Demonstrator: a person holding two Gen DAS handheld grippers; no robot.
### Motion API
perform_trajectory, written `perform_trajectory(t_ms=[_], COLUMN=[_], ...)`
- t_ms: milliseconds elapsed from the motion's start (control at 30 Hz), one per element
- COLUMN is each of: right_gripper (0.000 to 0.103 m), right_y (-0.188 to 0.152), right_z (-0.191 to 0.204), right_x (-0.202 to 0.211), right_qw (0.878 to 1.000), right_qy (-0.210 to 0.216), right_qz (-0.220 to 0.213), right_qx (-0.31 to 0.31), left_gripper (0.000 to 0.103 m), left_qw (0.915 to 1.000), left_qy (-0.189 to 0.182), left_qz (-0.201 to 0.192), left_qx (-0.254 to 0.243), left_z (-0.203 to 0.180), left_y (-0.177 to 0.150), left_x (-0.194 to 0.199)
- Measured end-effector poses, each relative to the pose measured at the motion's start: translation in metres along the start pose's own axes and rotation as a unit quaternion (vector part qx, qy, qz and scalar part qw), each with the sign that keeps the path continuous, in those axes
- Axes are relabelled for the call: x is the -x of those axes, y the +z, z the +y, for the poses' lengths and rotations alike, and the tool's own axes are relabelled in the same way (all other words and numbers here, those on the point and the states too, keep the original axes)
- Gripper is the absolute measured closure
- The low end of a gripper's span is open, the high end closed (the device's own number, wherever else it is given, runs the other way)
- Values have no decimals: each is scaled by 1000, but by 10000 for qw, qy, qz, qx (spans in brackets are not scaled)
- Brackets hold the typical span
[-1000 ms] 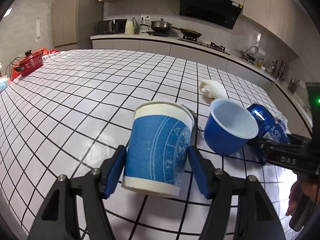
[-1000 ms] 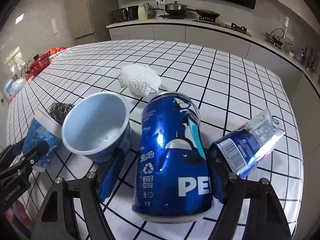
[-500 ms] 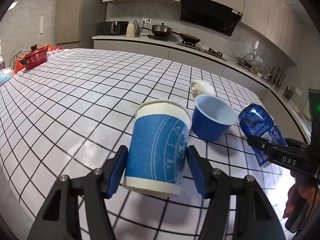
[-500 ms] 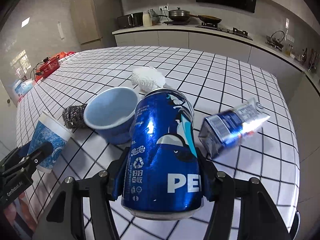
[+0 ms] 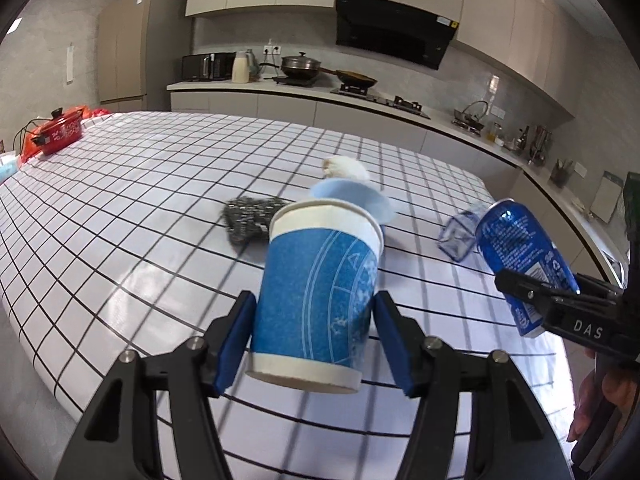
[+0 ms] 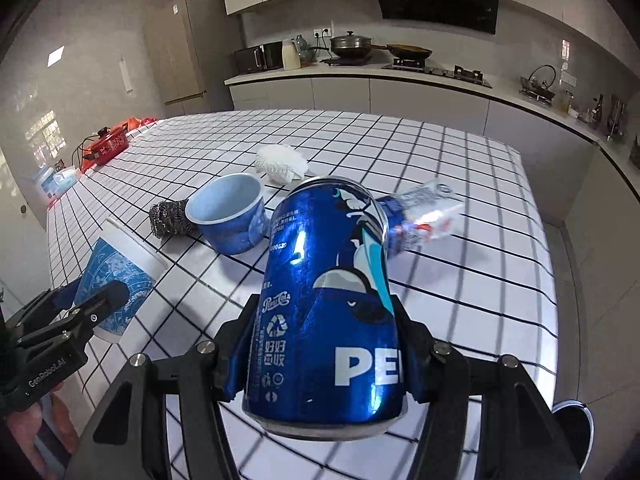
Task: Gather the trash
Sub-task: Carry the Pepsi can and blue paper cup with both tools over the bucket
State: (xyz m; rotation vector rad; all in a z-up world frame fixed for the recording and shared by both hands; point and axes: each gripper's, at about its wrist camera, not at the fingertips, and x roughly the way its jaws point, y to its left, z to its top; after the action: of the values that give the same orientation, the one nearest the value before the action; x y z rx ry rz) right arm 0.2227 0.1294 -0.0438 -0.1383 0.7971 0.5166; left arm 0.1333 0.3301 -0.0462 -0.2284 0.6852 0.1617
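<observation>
Gripping a paper cup (image 5: 316,300), the left gripper (image 5: 314,340) is clamped on its sides; the right gripper (image 6: 324,352) is clamped on a soda can (image 6: 326,300). Both pieces hang lifted above the checked table (image 5: 140,200), near its front edge, with open room behind.

Two cups (image 6: 226,220) (image 5: 316,300), one can (image 6: 324,308).

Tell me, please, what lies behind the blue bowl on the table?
Behind the blue bowl lies a white crumpled net-like thing, and beside the bowl a steel scourer. The held can covers the bowl's right side, so anything there is hidden.
</observation>
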Motion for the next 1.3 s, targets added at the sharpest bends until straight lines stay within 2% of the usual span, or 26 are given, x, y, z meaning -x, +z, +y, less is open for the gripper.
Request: perform_trajectory(t_ms=[333, 633, 1033, 1300], right_gripper=[41, 41, 41, 41], right_y=[-24, -59, -103, -136], right_z=[-49, -108, -192, -243], right_x=[55, 112, 171, 203], right_qw=[9993, 9968, 9892, 9839], right_qy=[-288, -617, -1127, -1392], right_qz=[-147, -261, -324, -324], right_qx=[-168, -436, -877, -1074], left_gripper=[42, 42, 42, 42], left_qw=[9992, 9955, 9864, 9771], left_qy=[-301, -716, -1254, -1627], left_qz=[-61, -49, 56, 195], left_qx=[-240, -620, -1065, -1359], left_z=[-55, -128, -217, -279], left_y=[-9, -24, -41, -57], left_x=[21, 35, 42, 41])
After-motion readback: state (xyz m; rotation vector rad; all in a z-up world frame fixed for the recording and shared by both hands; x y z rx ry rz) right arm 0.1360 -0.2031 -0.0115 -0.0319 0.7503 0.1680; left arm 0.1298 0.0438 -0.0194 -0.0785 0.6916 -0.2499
